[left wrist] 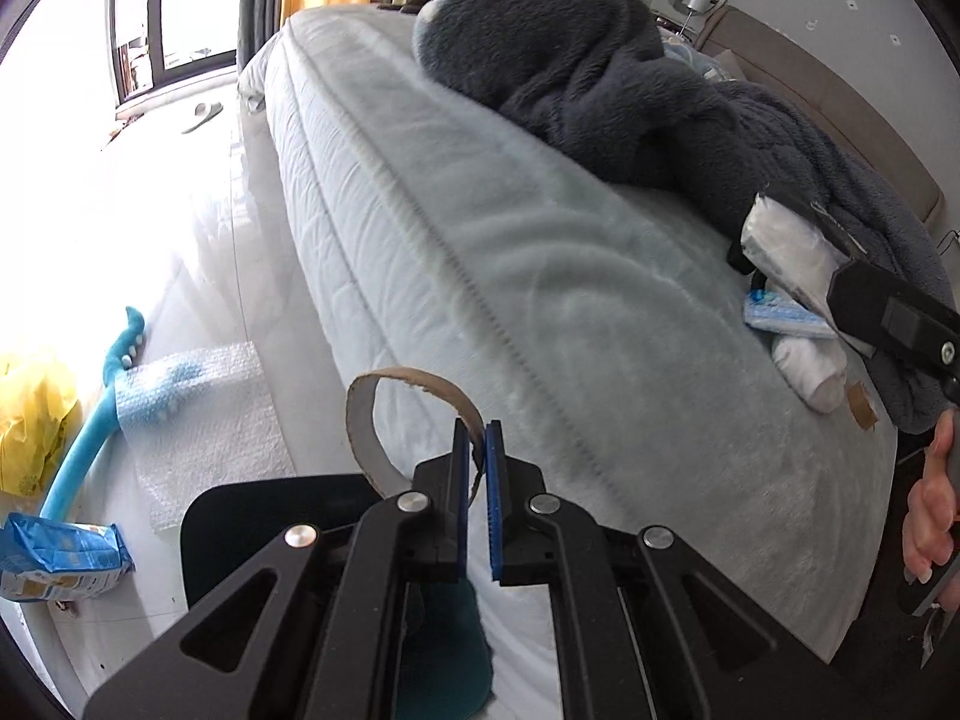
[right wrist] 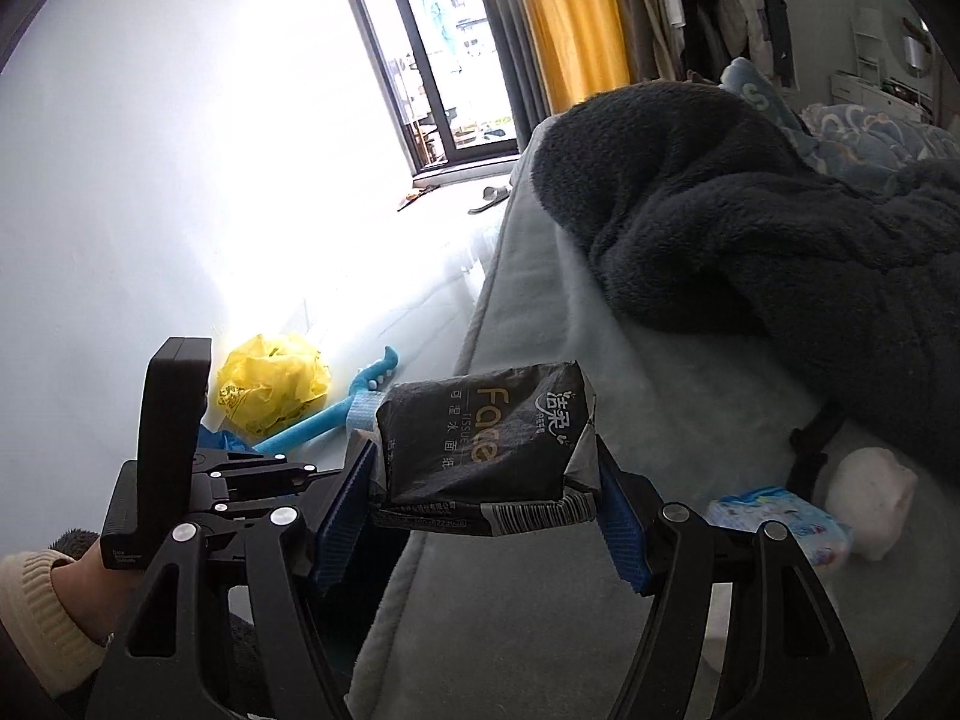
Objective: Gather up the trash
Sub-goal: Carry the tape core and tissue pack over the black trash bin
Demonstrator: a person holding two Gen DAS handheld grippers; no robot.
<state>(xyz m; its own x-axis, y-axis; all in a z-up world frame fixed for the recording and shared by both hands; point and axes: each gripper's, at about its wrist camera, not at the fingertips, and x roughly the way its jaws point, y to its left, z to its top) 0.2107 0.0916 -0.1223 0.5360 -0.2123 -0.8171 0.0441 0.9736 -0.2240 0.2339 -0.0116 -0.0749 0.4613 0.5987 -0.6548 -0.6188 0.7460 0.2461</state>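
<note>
In the left wrist view my left gripper (left wrist: 478,456) is shut on a bent brown cardboard ring (left wrist: 366,420), held over the bed's near edge. Below it sits a black bin (left wrist: 240,516) with teal cloth (left wrist: 450,660) in it. My right gripper (right wrist: 486,492) is shut on a black tissue pack (right wrist: 486,438) with gold lettering, its blue pads pressing both ends. The left wrist view shows that right gripper (left wrist: 792,252) at the far right with the tissue pack's pale underside (left wrist: 774,234) showing. A small blue tissue packet (right wrist: 780,522) and a white rolled cloth (right wrist: 870,492) lie on the bed.
The bed (left wrist: 540,276) has a pale blue cover, and a dark grey fleece blanket (left wrist: 600,90) is heaped on it. On the white floor lie a yellow plastic bag (left wrist: 36,414), a blue foam toy (left wrist: 90,450), bubble wrap (left wrist: 204,420) and a blue packet (left wrist: 60,558). A brown scrap (left wrist: 861,405) lies near the white roll.
</note>
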